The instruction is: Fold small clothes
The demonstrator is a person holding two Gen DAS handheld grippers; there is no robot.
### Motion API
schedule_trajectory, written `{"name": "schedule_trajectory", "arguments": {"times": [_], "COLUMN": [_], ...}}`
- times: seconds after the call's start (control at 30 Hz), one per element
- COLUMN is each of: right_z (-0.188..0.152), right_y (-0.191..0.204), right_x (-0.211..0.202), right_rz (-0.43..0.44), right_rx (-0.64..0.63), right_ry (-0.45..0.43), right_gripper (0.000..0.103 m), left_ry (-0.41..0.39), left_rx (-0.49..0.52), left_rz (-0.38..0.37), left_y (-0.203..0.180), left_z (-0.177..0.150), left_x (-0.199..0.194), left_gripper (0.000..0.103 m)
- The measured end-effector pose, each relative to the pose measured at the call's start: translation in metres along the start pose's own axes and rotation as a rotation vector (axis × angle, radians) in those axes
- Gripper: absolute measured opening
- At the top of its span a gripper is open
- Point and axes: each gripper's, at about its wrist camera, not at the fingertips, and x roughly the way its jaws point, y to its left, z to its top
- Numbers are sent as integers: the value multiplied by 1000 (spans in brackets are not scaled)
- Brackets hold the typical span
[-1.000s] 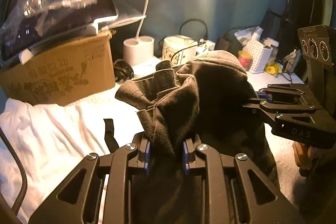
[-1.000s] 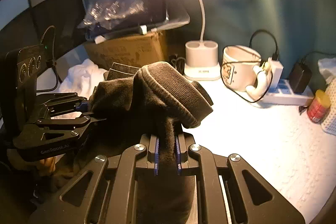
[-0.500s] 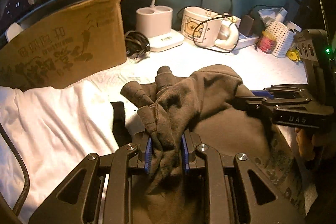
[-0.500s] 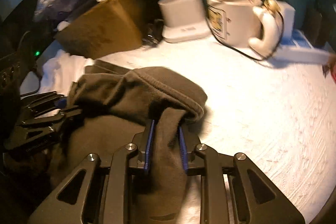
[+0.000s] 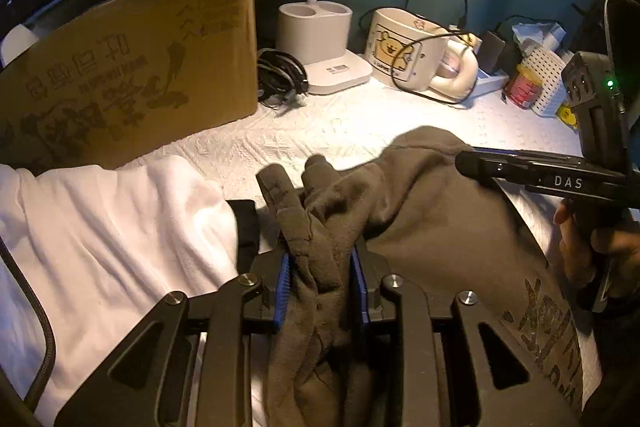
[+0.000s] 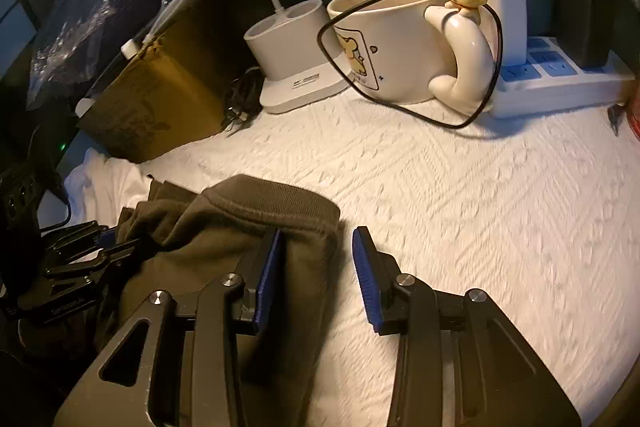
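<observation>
A dark brown garment with printed lettering lies folded on the white textured table cover. My left gripper is shut on a bunched edge of it, low over the table. My right gripper is open; the ribbed hem of the garment lies between and beside its blue pads, loose. The right gripper also shows in the left wrist view, at the garment's right edge. The left gripper shows in the right wrist view, at the garment's left.
A white garment lies to the left. A cardboard box stands behind it. At the back are a lamp base, a cartoon mug with a black cable, a power strip and a red jar.
Both grippers lowered the garment from the air onto the table. The right gripper opened and let go of the hem. The left gripper stays shut on the cloth.
</observation>
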Motion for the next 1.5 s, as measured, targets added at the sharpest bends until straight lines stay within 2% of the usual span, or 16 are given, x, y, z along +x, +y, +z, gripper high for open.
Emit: {"name": "schedule_trajectory", "arguments": {"times": [0.13,0.23,0.7,1.13,1.5], "right_z": [-1,-2,-7,-32,-76], "right_y": [-2,-1,4,17,24], "right_x": [0,0,-20,-51,-78], "right_rz": [-5,-22,-146,-94,-70], "right_rx": [-6,-10,-3,42,57], "right_ry": [-13,-17,-46,-50,-42], "right_gripper": [39,39,39,40,40], "left_ry": [-17,2,-24,-52,-82], "left_rx": [-18,-9,7,-27,-22], "left_rz": [37,50,111,61,41], "left_y": [10,13,2,-13,-34], "left_z": [7,7,1,-23,-53], "left_x": [1,8,-9,-43,-69], "left_gripper": [29,29,29,29,29]}}
